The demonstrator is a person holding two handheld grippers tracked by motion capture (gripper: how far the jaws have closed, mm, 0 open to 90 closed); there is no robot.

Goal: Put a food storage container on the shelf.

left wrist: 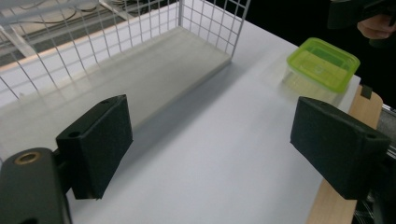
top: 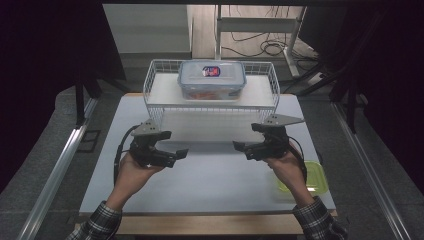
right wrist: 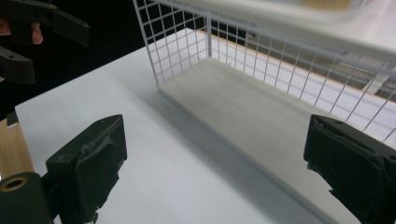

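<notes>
Hovering over the table's (top: 200, 190) middle, my left gripper (top: 176, 155) and right gripper (top: 241, 148) stood agape, empty; the green container (top: 314, 176) sat at the right near corner, best approached squarely

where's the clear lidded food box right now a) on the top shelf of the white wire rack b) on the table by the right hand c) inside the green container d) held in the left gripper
a: the clear lidded box sits on the upper shelf of the white wire rack, while both the left gripper and the right gripper hover open and empty over the table.
</notes>
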